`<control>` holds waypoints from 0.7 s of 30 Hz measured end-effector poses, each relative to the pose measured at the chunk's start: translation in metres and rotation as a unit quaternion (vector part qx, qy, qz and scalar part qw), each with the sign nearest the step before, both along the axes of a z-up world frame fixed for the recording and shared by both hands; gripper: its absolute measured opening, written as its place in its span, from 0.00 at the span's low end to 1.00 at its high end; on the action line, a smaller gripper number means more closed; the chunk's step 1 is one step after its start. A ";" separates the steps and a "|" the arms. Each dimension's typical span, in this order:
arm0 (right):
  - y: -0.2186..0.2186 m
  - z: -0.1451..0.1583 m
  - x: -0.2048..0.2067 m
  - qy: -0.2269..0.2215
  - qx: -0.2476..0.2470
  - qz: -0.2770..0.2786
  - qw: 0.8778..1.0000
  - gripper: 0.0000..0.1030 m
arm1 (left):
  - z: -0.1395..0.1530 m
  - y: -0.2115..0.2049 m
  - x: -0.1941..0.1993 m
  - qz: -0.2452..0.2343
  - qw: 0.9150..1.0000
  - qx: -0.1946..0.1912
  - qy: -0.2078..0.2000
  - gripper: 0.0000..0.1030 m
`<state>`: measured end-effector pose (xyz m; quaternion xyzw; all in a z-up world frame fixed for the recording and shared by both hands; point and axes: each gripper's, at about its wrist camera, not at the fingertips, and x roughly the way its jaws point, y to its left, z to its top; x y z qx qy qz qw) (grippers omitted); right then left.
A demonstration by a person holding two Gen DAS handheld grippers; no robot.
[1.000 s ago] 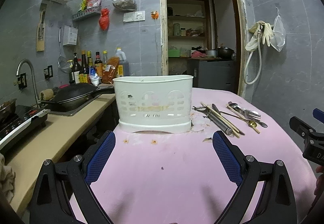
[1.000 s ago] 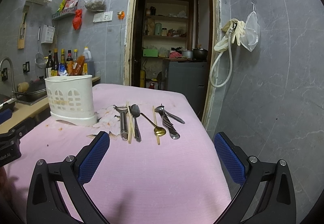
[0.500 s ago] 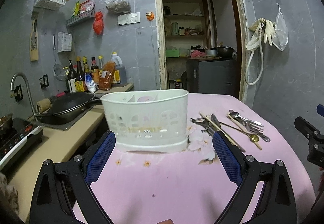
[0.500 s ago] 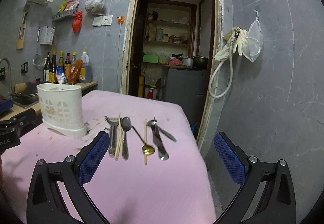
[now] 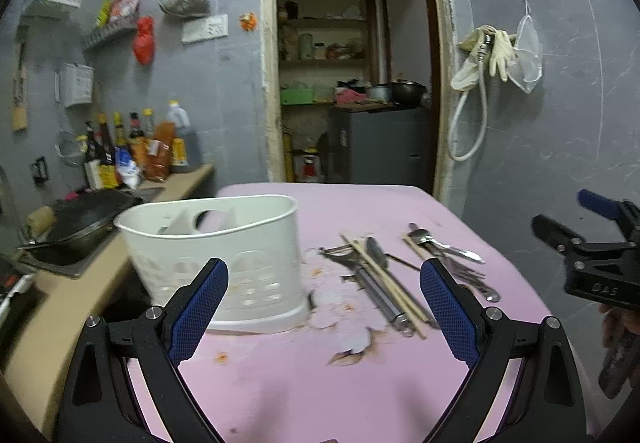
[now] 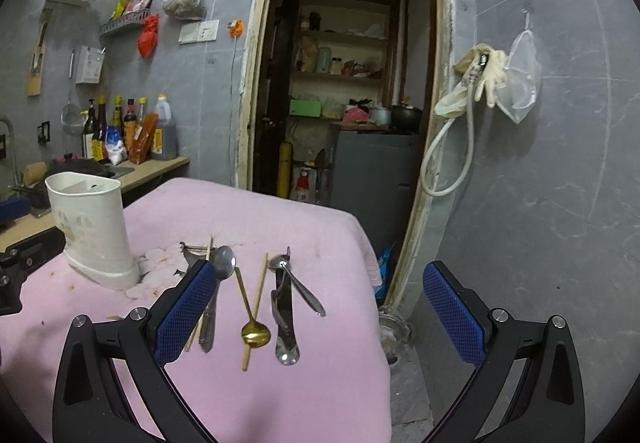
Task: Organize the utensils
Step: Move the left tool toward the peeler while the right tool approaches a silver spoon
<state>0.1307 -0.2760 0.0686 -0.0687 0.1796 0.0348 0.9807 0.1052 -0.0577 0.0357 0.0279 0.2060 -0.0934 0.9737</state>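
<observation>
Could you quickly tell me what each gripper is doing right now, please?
Left gripper: open, holding nothing, above the table near the white utensil holder.
Right gripper: open, holding nothing, above the loose utensils.

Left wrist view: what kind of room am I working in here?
Most likely a small home kitchen: sauce bottles line a counter beside a dark wok, and a pantry doorway shows shelves and pots.
</observation>
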 end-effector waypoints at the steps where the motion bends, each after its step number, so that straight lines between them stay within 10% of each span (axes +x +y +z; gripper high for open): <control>1: -0.002 0.000 0.005 0.006 0.000 0.005 1.000 1.00 | 0.001 -0.002 0.004 -0.005 1.000 -0.001 0.004 0.91; 9: -0.019 -0.011 0.041 0.053 0.020 0.034 0.998 0.95 | -0.003 -0.026 0.038 -0.051 0.998 -0.008 0.029 0.89; 21: -0.012 -0.032 0.119 0.144 -0.012 0.116 0.983 0.55 | -0.034 -0.051 0.102 -0.070 0.989 -0.003 0.130 0.35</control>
